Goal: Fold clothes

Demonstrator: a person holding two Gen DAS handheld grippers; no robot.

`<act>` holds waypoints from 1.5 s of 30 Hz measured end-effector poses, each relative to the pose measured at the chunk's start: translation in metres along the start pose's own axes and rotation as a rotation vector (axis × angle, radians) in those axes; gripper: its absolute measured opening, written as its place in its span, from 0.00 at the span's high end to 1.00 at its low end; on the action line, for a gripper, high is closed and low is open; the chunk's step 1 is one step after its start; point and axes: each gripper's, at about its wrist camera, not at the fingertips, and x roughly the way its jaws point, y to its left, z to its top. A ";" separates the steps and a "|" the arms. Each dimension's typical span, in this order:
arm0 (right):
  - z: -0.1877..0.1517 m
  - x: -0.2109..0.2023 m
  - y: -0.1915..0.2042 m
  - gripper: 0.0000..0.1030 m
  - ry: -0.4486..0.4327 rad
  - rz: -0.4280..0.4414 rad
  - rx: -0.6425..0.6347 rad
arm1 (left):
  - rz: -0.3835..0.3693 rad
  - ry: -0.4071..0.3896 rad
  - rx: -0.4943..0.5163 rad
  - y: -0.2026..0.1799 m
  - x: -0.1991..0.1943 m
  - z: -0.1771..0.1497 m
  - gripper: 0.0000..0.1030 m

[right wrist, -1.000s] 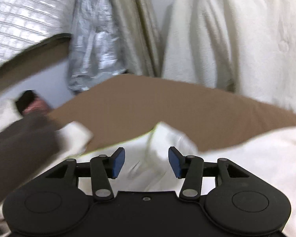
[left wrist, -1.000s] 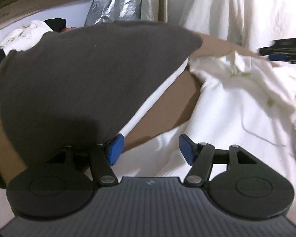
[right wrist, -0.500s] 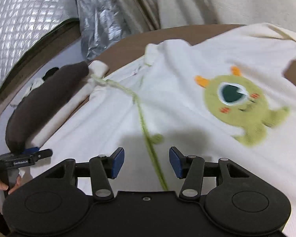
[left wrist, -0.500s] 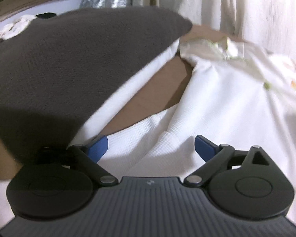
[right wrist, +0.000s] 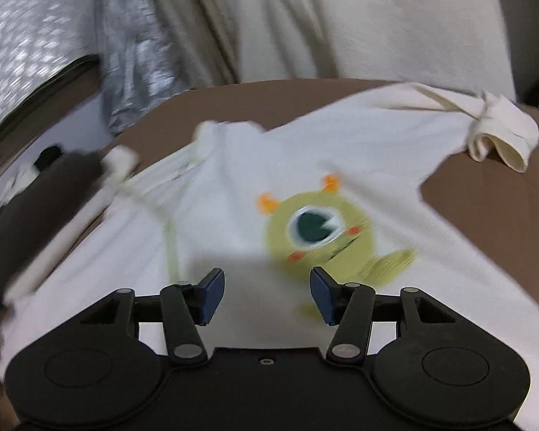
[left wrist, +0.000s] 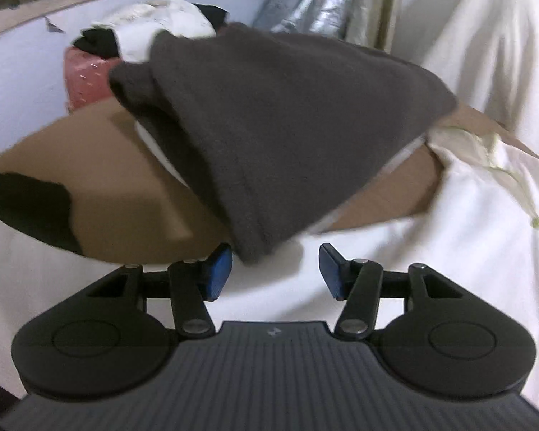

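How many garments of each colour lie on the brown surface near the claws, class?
White garment with green monster print: 1
Dark grey garment: 1
Total: 2

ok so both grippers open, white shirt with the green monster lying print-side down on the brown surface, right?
Not quite: the white shirt lies print-side up; the right wrist view shows the green monster facing the camera. Both the left gripper and right gripper are open.
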 end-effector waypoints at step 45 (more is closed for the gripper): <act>0.091 0.059 -0.054 0.34 -0.252 -0.553 -0.026 | -0.038 0.033 0.035 -0.082 0.050 0.006 0.40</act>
